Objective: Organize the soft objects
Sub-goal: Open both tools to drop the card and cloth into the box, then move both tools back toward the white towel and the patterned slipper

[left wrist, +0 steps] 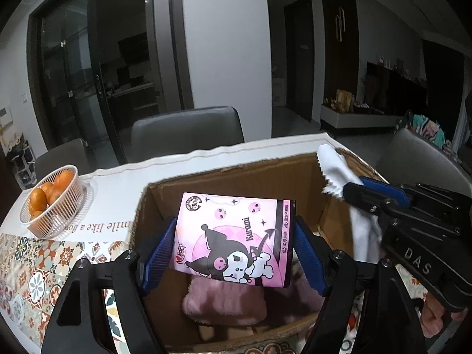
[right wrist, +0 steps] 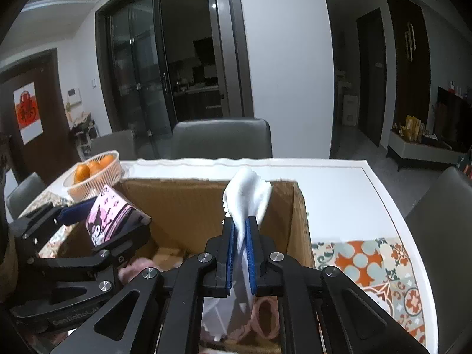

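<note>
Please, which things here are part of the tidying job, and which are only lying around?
Job: pink tissue pack in left tool; white cloth in right tool; cardboard box; pink fluffy item inside.
Around: orange basket, chairs, patterned mat.

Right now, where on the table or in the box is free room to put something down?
The white table is bare right of the cardboard box, up to the patterned mat. A bare strip runs behind the box, between it and the orange basket. The box floor is crowded: a pink fluffy item lies there.
</note>
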The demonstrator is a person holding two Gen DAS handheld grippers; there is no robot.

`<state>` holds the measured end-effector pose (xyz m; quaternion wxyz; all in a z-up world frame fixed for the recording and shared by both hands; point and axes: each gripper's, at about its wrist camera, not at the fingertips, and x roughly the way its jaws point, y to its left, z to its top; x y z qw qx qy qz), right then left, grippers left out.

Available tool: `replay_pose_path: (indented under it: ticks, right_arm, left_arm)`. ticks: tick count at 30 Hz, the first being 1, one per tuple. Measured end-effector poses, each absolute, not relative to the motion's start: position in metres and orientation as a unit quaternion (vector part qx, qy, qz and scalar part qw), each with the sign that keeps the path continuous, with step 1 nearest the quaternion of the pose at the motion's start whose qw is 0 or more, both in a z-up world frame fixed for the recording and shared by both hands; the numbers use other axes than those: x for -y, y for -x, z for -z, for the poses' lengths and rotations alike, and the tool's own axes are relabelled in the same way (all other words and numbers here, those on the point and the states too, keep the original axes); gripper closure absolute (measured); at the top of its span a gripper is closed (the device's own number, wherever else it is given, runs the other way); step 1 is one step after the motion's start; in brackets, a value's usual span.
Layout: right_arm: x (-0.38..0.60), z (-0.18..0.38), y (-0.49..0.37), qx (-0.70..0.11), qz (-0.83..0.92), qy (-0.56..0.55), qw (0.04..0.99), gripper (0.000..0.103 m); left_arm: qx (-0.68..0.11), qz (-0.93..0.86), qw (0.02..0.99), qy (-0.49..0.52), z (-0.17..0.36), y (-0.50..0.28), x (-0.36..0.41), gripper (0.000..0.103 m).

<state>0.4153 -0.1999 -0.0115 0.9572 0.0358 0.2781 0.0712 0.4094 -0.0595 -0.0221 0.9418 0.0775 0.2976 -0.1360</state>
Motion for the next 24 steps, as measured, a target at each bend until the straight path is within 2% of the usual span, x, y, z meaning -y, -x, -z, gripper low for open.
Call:
replay_pose_path:
  ticks: [2,3,7,10,14,24]
  right_arm:
    - [0.202,0.013,-0.415,-0.284,-0.074,-0.043,0.955,0.071]
    - [0.203,0.014,-0.414,-0.283,-0.071,-0.046,0.955,0.068]
    - [0.206,0.012,-0.410,-0.283,-0.061,-0.047,0.956,0.067]
    - [0.210,0.008,-0.403,-0.278,-0.056,-0.052,0.957,0.066]
    - [0.210,0.000,-0.391,-0.262,-0.042,-0.047,0.963,0.059]
    - [0.204,-0.023,-0.354,-0.224,-0.022,-0.026,0.974,0.051]
  left_arm:
    - [-0.298,0.134,0.942,-0.078,0.023,-0.408,0.060,0.021]
    - [-0.296,0.132,0.943,-0.078,0.021,-0.408,0.060,0.018]
    - [-0.286,0.131,0.945,-0.085,0.017,-0.400,0.060,0.013]
    - [-0.278,0.128,0.948,-0.086,0.013,-0.393,0.060,0.013]
    - [-0.272,0.130,0.950,-0.081,0.008,-0.381,0.056,0.013]
    - [-0.248,0.123,0.958,-0.074,-0.006,-0.342,0.046,0.013]
